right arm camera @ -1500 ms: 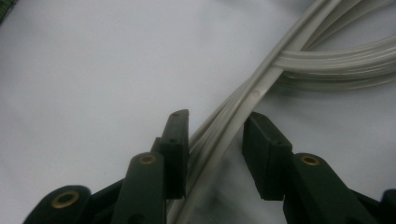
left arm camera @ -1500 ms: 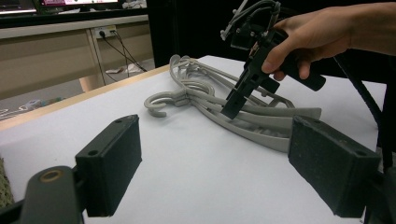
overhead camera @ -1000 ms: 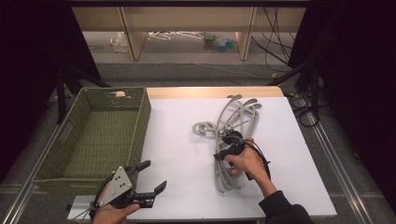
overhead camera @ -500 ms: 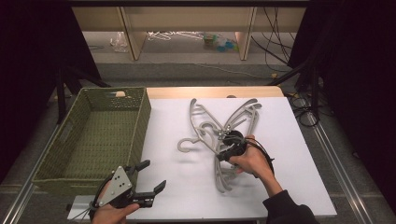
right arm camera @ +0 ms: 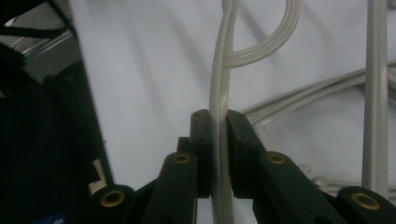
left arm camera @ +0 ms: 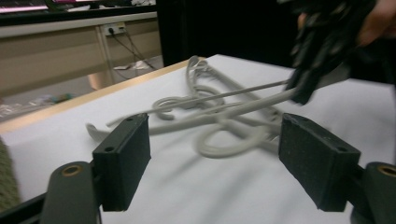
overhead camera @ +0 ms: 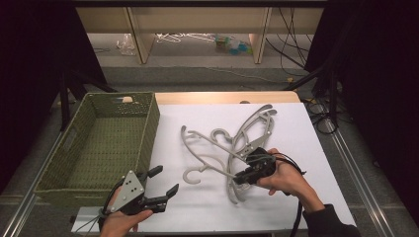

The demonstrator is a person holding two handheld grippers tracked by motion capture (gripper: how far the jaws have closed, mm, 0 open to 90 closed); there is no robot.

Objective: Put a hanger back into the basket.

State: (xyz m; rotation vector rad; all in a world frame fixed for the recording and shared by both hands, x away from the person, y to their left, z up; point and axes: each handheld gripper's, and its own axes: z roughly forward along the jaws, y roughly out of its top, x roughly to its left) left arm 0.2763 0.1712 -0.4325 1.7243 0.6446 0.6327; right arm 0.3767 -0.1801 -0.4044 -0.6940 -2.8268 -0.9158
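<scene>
Gripping a grey plastic hanger (overhead camera: 212, 148), the right gripper (overhead camera: 252, 168) hovers over the middle of the white tabletop (overhead camera: 207, 207), toward its right side. Its two black jaws are clamped tight on a thin bar of that hanger (right arm camera: 219, 112), which runs straight up between the pads in the right gripper view. The hanger stretches leftward from the jaws, with its hook pointing toward the basket. It is tangled with a loose pile of other grey hangers (overhead camera: 254, 131) lying behind it, reaching toward the far edge of the tabletop. A green woven basket (overhead camera: 94, 148) sits along the left edge. The left gripper (overhead camera: 160, 190) hangs at the near left corner, just beside the basket's near end. Its jaws have just been closing a little, yet they stand wide apart with nothing between them; in the left gripper view its pads (left arm camera: 123, 161) frame the pile from a distance.
</scene>
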